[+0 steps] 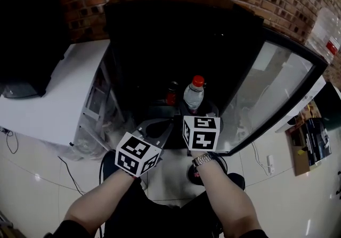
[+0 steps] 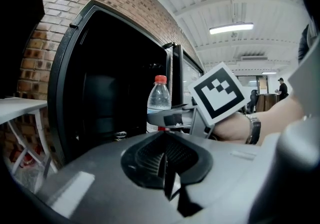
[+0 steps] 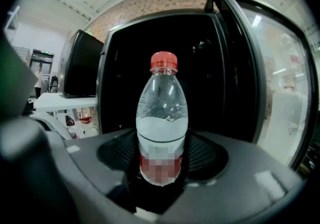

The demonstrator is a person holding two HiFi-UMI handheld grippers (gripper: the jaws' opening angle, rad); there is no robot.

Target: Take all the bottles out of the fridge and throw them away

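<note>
At an open fridge (image 1: 160, 29) set against a brick wall, beside a white counter (image 1: 48, 98) on the left, a person works two hand-held tools. The left claw (image 2: 167, 168) is pressed together with nothing in it, level and just beside its partner. At centre, a clear water bottle (image 3: 162, 123) with a red cap stands upright before the fridge's dark mouth, pinched low on its body, at the label band, by the right claw (image 3: 162, 168). A darker item with red on it (image 1: 171, 93) sits just behind, too dim to identify. The glass door (image 1: 272, 88) hangs open at right. Done well, this step likely means a firm, low pinch, carrying the bottle upright clear of that door; no bin is in view.
</note>
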